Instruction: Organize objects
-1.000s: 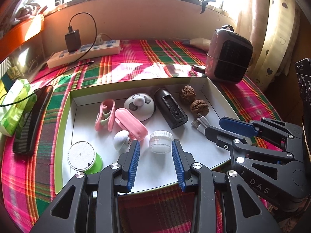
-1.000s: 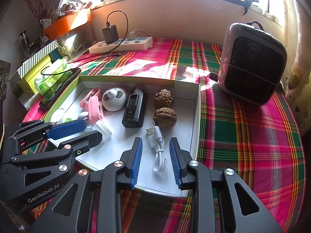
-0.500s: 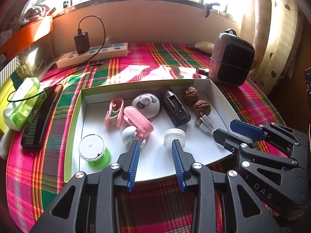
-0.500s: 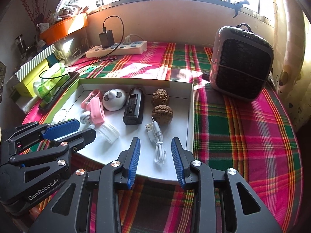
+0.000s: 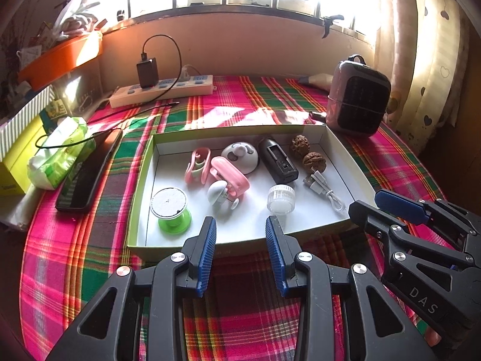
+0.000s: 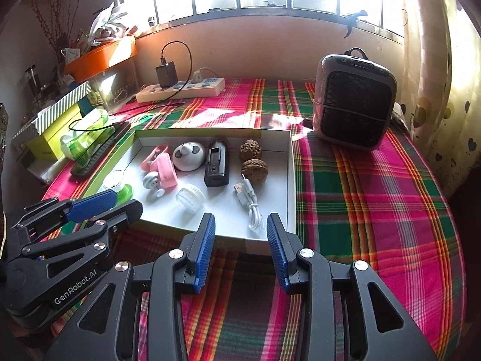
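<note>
We hold the left gripper (image 5: 240, 252) and right gripper (image 6: 240, 251) released and empty, both short of the tray's (image 5: 141, 186) near wall. The right jaws have just been opening, nothing between them. To finish cleanly, we back straight off. The tray holds the cable (image 6: 251, 201), jar (image 5: 281, 199), walnuts (image 6: 254, 171), green spool (image 5: 171, 209) and others.

We're over the near edge of the white tray (image 6: 290, 180), our right gripper (image 6: 240, 234) parted with nothing between its blue pads. At twelve o'clock from it lies the white USB cable (image 6: 251, 203), two walnuts (image 6: 254, 162) beyond, the black case (image 6: 217, 165) at eleven. The clear jar (image 6: 190, 196) sits tilted near ten. Our left gripper (image 6: 99, 207) hangs at nine, the grey heater (image 6: 354, 111) at one.
</note>
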